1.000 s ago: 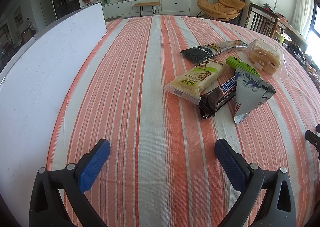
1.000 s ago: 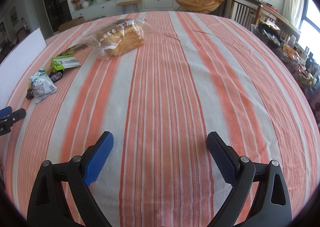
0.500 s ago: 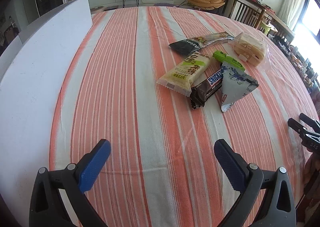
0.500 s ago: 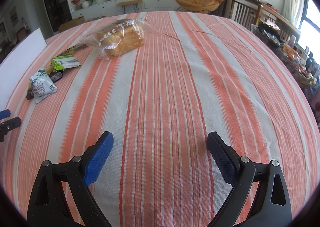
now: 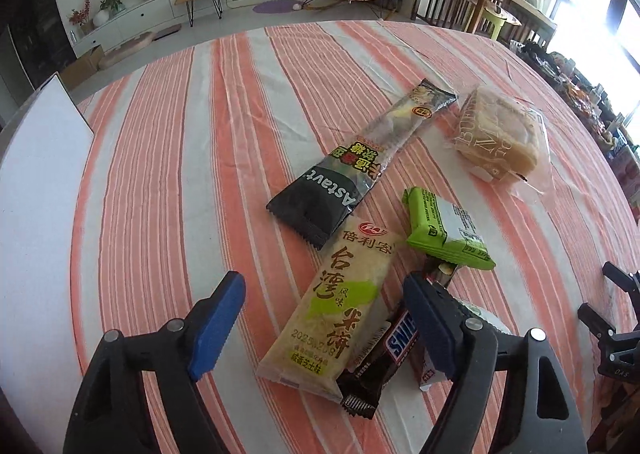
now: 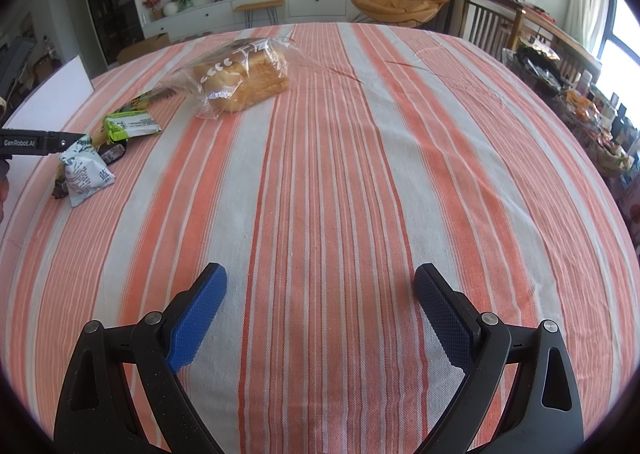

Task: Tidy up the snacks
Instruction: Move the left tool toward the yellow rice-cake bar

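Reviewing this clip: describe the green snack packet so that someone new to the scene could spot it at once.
On the orange-and-white striped tablecloth, find the cluster of snacks ahead of the left gripper. The green snack packet lies at its right side, nearer than the bagged bread. It is the only bright lime-green wrapper, short and blocky, with a white label panel.

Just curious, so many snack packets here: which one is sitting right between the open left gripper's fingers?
The pale yellow rice cracker packet with green Chinese lettering. It alone lies between the left gripper fingers.
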Available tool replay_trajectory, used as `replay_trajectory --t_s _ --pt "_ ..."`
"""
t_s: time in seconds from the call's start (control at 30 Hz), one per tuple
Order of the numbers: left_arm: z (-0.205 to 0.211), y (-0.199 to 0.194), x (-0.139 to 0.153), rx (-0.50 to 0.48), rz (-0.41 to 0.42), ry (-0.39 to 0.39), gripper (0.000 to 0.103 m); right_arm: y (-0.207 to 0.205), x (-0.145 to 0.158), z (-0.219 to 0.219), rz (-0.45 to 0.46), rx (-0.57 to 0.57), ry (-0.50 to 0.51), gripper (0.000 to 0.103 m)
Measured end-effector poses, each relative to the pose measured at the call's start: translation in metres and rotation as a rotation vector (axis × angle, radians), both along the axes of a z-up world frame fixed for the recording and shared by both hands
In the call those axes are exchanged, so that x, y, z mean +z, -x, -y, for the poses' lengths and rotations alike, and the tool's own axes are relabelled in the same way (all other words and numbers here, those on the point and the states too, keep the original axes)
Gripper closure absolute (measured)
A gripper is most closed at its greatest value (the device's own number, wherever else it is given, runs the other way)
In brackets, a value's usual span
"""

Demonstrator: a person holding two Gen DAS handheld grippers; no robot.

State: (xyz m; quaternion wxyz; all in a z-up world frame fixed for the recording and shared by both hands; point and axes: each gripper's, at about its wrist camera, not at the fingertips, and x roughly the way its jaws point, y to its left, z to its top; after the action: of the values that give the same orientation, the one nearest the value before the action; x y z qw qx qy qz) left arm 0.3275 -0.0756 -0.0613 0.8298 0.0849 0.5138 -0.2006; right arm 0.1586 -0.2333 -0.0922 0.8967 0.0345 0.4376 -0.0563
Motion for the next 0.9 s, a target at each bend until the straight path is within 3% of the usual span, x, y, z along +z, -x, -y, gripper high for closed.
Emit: replay_trajectory --t_s 0.1,0.13,0.2,0.37,0.57,0.6,0.63,0.67,0.73,0.8,0.83,0.9 --pt "-0.004 -0.001 -0.006 0.005 -0.043 0.056 0.066 0.0 0.0 0.0 0.0 0.0 0.0 0.006" --pt "-0.006 0.003 -0.006 0.006 -0.032 0.064 0.07 0.0 0.0 0.0 0.0 0.0 0.0 0.006" --pt "-0.011 0.011 -0.006 0.03 -0.021 0.065 0.073 0.0 0.0 0.0 0.0 0.0 0.0 0.006" --pt "-0.056 0.058 -0.001 0.241 -0.012 0.13 0.073 0.0 0.0 0.0 0.0 0.0 0.0 0.006" --pt "-0.09 0.122 -0.004 0.308 0.078 0.08 0.073 0.0 0.0 0.0 0.0 0.0 0.0 0.006" --pt "-0.094 0.126 -0.006 0.314 0.089 0.081 0.065 0.0 0.0 0.0 0.0 0.0 0.0 0.006" --pt "-0.096 0.127 -0.01 0.315 0.088 0.078 0.05 0.0 0.0 0.0 0.0 0.0 0.0 0.006" --pt "-0.097 0.13 -0.01 0.301 0.108 0.09 0.047 0.0 0.0 0.0 0.0 0.0 0.0 0.006" --pt "-0.094 0.128 -0.012 0.305 0.13 0.036 0.028 0.0 0.0 0.0 0.0 0.0 0.0 0.006" --pt "-0.094 0.128 -0.016 0.298 0.163 -0.016 0.025 0.0 0.0 0.0 0.0 0.0 0.0 0.006" --pt "-0.095 0.127 -0.018 0.288 0.178 -0.041 0.019 0.0 0.0 0.0 0.0 0.0 0.0 0.006" --pt "-0.101 0.126 -0.02 0.309 0.179 -0.031 0.014 0.0 0.0 0.0 0.0 0.0 0.0 0.006"
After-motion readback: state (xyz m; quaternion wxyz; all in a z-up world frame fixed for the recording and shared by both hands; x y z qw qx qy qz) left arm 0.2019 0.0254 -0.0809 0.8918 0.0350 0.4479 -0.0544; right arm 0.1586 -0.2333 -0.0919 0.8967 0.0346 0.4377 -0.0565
